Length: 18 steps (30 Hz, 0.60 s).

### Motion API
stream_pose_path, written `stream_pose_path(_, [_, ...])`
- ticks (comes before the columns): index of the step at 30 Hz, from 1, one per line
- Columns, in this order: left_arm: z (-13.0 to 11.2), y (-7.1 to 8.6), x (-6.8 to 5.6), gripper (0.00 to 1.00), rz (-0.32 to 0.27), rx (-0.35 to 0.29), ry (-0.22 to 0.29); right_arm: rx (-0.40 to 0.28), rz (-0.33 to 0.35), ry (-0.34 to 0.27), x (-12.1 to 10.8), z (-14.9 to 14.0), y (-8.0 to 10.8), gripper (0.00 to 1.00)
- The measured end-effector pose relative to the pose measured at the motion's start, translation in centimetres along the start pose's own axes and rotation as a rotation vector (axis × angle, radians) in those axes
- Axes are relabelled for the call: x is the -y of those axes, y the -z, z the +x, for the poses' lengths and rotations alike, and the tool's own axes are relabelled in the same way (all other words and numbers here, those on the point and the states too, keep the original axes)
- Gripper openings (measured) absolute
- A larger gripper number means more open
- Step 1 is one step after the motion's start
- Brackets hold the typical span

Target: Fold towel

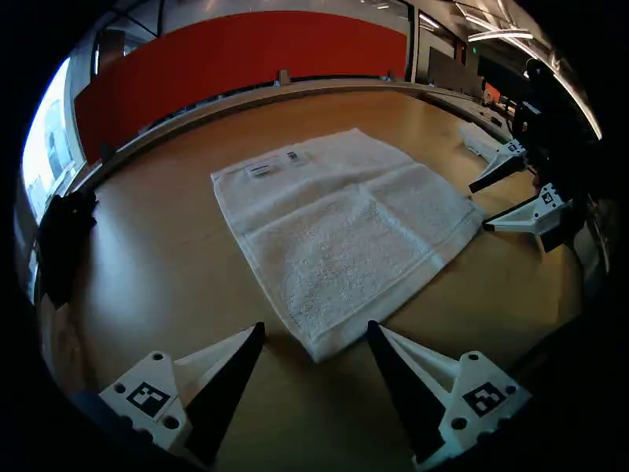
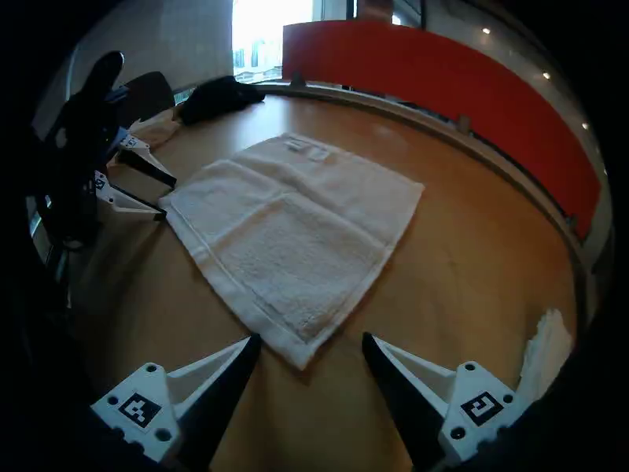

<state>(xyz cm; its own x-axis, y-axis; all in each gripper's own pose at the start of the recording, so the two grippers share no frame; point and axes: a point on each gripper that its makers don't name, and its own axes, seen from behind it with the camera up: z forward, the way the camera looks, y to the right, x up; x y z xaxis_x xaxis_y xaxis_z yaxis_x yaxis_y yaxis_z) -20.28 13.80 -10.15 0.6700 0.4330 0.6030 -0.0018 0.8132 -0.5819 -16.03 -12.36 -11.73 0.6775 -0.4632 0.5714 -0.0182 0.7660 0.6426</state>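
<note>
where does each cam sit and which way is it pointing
Left gripper view: rides on the left gripper, faces across the table at a towel corner; own open fingers below, right gripper far right.
Right gripper view: rides on the right gripper, faces another towel corner; own open fingers below, left gripper far left.
Shared: towel, table, red panel, both grippers.
</note>
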Motion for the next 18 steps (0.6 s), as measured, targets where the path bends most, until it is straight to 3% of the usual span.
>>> stream_pose_path(11, [-0.05, -0.04, 0.05, 0.96, -0.003, 0.003, 0.0, 0.003, 0.017, -0.016, 0.23, -0.08, -0.1, 0.98])
stream_pose_path(18, [-0.1, -0.02, -0.06, 0.94, -0.006, 0.011, -0.003, 0.007, 0.025, -0.012, 0.17, -0.11, -0.25, 0.9])
